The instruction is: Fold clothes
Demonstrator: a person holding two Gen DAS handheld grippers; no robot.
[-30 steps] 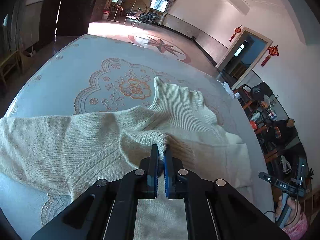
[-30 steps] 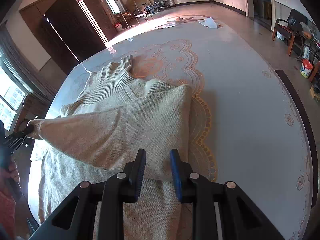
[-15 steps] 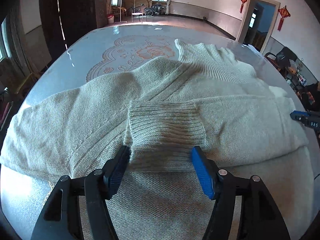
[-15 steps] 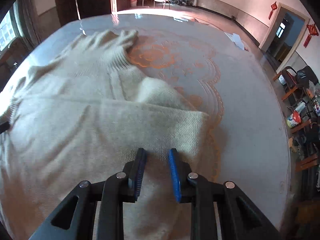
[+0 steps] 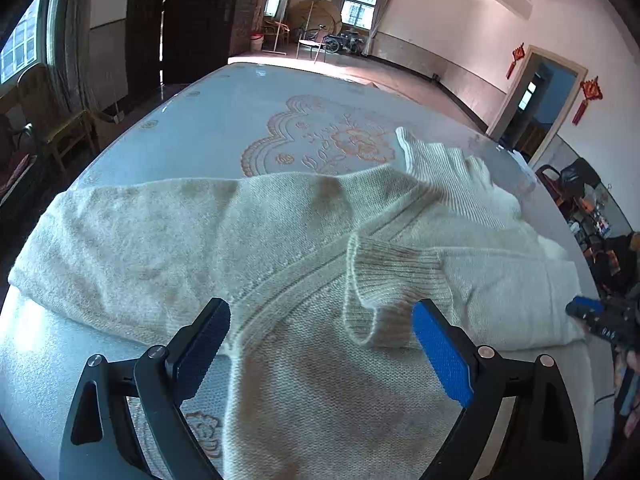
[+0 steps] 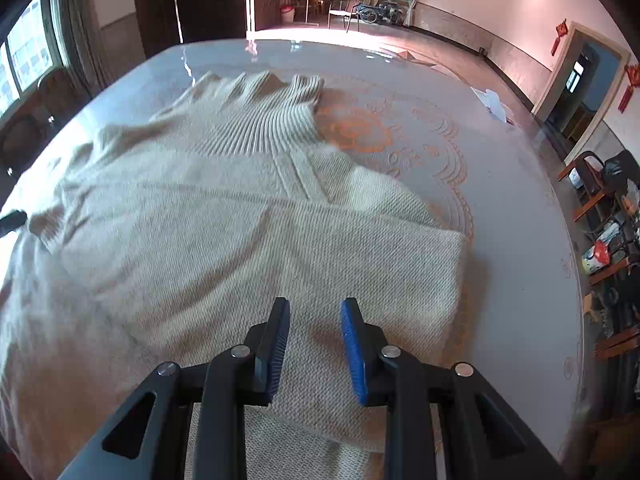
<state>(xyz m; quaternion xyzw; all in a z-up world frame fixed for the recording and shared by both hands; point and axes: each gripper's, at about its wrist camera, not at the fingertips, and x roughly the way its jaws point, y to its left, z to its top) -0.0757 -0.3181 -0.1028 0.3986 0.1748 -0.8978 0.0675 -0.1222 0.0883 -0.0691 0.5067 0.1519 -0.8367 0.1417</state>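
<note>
1. The cream knit sweater (image 5: pixel 304 248) lies flat on the table (image 5: pixel 208 128), spread across its near half, ribbed collar (image 6: pixel 272 108) pointing toward the far end of the room.
2. One sleeve is folded across the body; its ribbed cuff (image 5: pixel 394 280) rests on the sweater's front, the opening slightly curled up.
3. In the right wrist view, the folded sleeve forms a straight edge across the garment, ending just beside the orange scalloped pattern (image 6: pixel 452 184) printed on the table cover.
4. The left gripper (image 5: pixel 320 344) hovers over the sweater with its jaws spread wide. The cuff sits near the right-hand pad (image 5: pixel 440 360), nothing clamped between the pads.
5. The right gripper (image 6: pixel 314 344) sits low over the folded sleeve, jaws parted by a narrower gap and holding no fabric. Whether the pads touch the knit cannot be told.
6. In the left wrist view, the right gripper's blue tip shows at the far right edge of the sweater.
7. A white paper (image 6: pixel 494 104) lies on the table's far right side, well apart from the garment.
8. Beyond the table: wooden chairs (image 5: pixel 60 120), a doorway (image 5: pixel 536 108) with red hanging ornaments (image 5: pixel 586 96), and windows (image 5: pixel 358 10) at the far wall.
</note>
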